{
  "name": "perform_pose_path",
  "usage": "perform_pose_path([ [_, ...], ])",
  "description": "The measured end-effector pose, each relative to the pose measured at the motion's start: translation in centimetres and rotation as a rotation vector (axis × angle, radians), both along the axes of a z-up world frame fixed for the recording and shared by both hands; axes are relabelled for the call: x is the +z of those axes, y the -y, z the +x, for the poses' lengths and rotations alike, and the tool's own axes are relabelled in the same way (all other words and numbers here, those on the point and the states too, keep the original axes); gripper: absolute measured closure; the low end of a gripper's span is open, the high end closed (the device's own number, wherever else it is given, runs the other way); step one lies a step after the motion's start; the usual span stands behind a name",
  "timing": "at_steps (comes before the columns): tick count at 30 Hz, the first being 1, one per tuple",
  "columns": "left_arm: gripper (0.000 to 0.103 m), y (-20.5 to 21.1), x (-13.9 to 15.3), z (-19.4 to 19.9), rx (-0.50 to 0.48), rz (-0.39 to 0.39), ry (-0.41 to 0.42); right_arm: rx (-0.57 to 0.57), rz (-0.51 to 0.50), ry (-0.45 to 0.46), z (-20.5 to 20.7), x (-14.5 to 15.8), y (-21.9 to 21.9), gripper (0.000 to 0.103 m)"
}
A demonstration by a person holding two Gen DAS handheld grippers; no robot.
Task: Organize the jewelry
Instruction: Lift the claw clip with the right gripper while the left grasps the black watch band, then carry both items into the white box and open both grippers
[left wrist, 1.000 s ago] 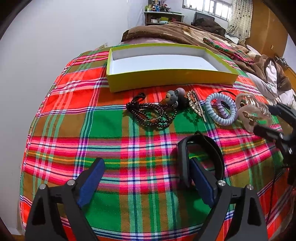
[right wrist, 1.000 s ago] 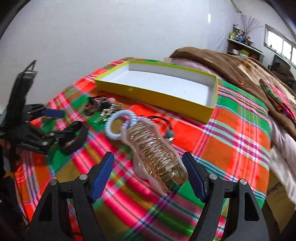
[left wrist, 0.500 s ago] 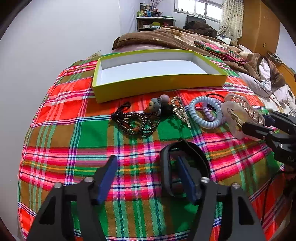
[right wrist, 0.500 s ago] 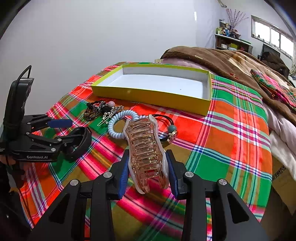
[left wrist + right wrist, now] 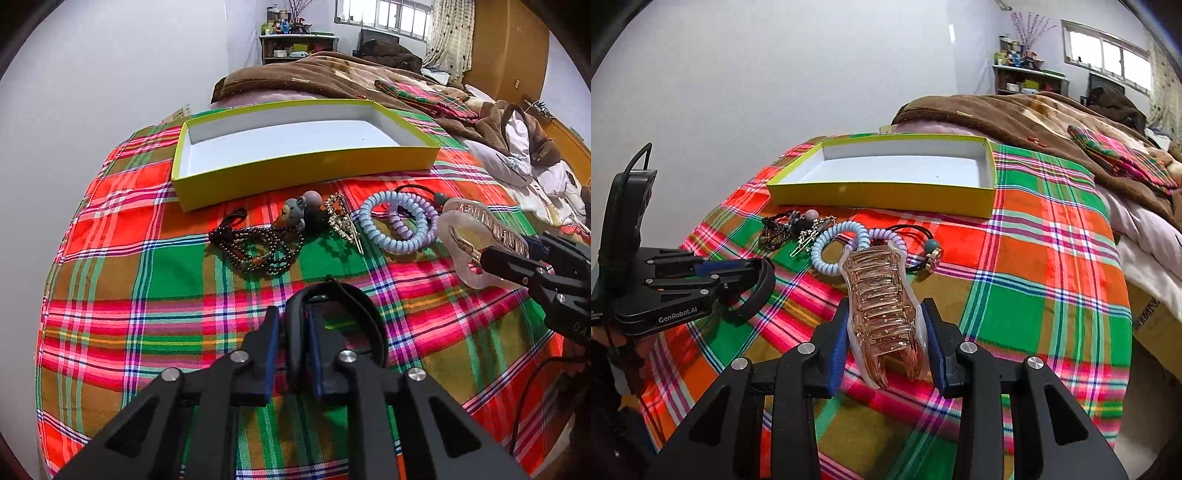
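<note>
1. The left gripper (image 5: 293, 350) has just been closing, and now its blue pads (image 5: 272, 354) squeeze one side of a black band (image 5: 354, 306).
2. The band is a loop. It sits low on the plaid blanket (image 5: 147, 277), close to the camera.
3. In the right view the same band (image 5: 759, 291) hangs around the tip of the left gripper (image 5: 738, 273).
4. The right gripper (image 5: 884, 343) has just been closing too. Its pads press both sides of a clear pink hair claw (image 5: 882, 295).
5. The claw points away from the camera, toward the box. Its far end lies just beside the blue coil tie (image 5: 827, 254).
6. The yellow box (image 5: 303, 173) sits farther back on the blanket. It is white inside, and nothing is in it.
7. Between the box and the grippers there is a row of small things.
8. From left to right in the left view: dark beads (image 5: 255, 247), a gray bear charm (image 5: 293, 216), a sparkly clip (image 5: 341, 221), the blue coil tie (image 5: 391, 221) and a purple coil tie (image 5: 406, 225).
9. The beads touch the bear charm. The two coil ties overlap.
10. A black cord tie (image 5: 923, 243) with a round bead lies just right of the claw.
11. A brown blanket (image 5: 1015, 114) is heaped up behind the box.
</note>
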State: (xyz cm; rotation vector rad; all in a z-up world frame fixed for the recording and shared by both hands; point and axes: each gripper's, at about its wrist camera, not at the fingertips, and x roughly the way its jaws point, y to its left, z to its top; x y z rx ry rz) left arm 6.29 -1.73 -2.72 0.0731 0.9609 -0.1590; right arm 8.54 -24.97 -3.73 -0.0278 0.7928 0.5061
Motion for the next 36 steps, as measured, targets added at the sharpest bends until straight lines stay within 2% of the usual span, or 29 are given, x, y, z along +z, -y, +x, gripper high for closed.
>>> perform_pose_path([
  [10, 0.09, -0.8, 1.4, -0.3, 0.019, -0.015, 0.035, -0.037, 0.029, 0.035, -0.9, 1.2, 0.2, 0.065],
  [18, 0.09, -1.5, 3.1, -0.1, 0.021, -0.035, 0.068, -0.059, 0.035, 0.082, -0.8, 3.3, 0.0, 0.065],
  [27, 0.09, -2.7, 5.0, 1.9, 0.03, -0.052, 0.104, -0.092, 0.037, 0.105, 1.6, 5.4, -0.6, 0.065],
  [36, 0.09, -4.0, 6.4, 6.1, 0.035, -0.079, 0.114, -0.116, 0.032, 0.11, 5.6, 6.8, -2.0, 0.065],
])
